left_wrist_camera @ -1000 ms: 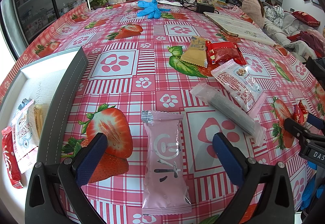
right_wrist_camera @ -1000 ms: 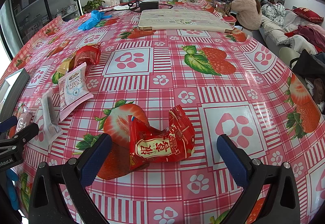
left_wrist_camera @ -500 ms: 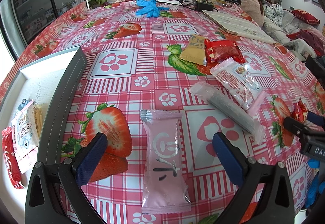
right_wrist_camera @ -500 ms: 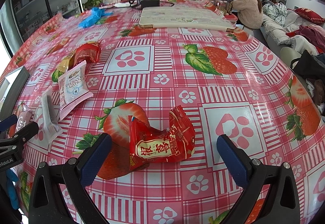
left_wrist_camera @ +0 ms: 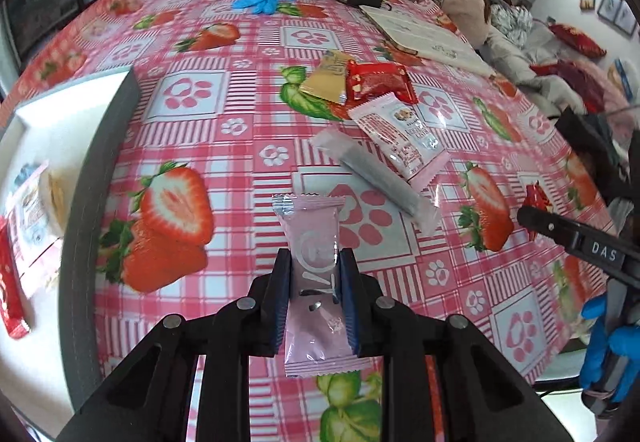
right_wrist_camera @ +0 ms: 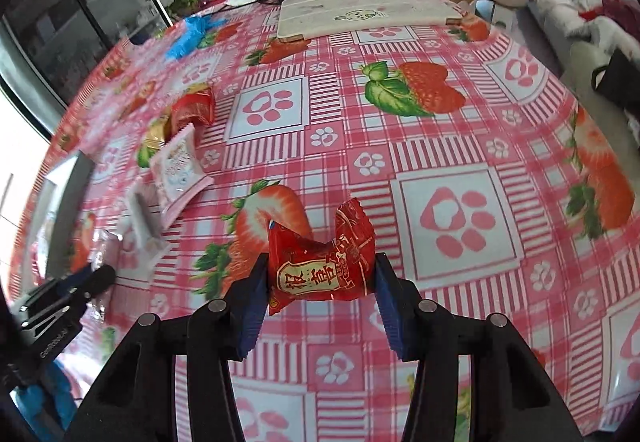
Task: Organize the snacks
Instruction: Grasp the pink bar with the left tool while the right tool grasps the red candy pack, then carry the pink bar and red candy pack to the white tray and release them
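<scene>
The crinkled red foil snack packet (right_wrist_camera: pixel 322 268) bears a gold-framed label with Chinese characters, one reading 喜; it sits pinched between the blue pads of the right hand-held gripper (right_wrist_camera: pixel 320 284), whose jaws are drawn in against both its sides; "DAS" shows in white on that gripper's black body in the left view; the pale pink plastic snack sachet (left_wrist_camera: pixel 316 282), printed with a white circle and dark strokes, stands lengthwise between the nearly closed jaws of the left hand-held gripper (left_wrist_camera: pixel 315 296), over the strawberry-print bench (left_wrist_camera: pixel 224 145); the grey-rimmed white tray (left_wrist_camera: pixel 76 121) lies to its left.
</scene>
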Demonstrator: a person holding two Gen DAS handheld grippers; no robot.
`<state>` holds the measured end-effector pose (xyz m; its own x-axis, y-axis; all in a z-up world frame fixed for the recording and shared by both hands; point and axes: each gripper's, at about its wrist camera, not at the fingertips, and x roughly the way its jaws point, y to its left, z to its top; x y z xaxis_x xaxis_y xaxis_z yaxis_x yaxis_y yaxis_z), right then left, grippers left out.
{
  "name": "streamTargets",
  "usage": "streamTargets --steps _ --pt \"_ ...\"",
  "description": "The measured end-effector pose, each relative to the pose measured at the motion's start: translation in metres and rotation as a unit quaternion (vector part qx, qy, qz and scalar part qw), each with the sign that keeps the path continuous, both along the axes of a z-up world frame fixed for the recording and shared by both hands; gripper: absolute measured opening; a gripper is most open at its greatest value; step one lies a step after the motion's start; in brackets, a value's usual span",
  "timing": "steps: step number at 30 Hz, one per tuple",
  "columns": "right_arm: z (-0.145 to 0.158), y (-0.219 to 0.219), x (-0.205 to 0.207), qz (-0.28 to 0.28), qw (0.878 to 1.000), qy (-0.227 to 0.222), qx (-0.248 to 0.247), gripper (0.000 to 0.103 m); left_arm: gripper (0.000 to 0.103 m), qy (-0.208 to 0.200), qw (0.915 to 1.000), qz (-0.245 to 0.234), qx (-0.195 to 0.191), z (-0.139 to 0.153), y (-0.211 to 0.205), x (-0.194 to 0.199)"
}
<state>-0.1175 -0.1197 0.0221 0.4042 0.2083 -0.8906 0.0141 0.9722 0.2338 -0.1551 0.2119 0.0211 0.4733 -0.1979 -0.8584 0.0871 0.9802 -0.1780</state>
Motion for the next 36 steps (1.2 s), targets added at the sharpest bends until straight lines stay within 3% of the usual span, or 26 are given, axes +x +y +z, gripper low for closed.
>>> streamTargets --steps 5,9,14,20,24,29,36 --pt "0.013 0.013 0.002 0.017 1.000 -0.007 0.020 0.051 0.026 -0.013 0.9998 0.012 -0.007 0.023 0.013 -0.005" --pt "0.027 0.037 0.008 0.042 0.998 -0.016 0.035 0.051 0.026 -0.049 0.9985 0.022 0.003 0.051 0.029 -0.010" --pt "0.045 0.090 0.020 0.101 0.994 -0.031 0.019 0.051 0.026 -0.076 0.9958 0.047 0.022 0.079 0.066 -0.016" --pt "0.064 0.167 0.034 0.171 0.984 -0.037 0.044 0.051 0.026 -0.097 0.9896 0.096 0.045 0.097 0.125 -0.023" --pt "0.073 0.221 0.041 0.218 0.974 -0.037 0.053 0.051 0.026 -0.093 0.9850 0.136 0.051 0.094 0.169 -0.023" --pt "0.073 0.286 0.048 0.269 0.961 -0.031 0.062 0.051 0.026 -0.063 0.9798 0.186 0.036 0.067 0.211 -0.024" --pt "0.054 0.354 0.056 0.307 0.950 0.004 0.064 0.051 0.026 -0.028 0.9798 0.196 0.029 0.033 0.228 -0.027"
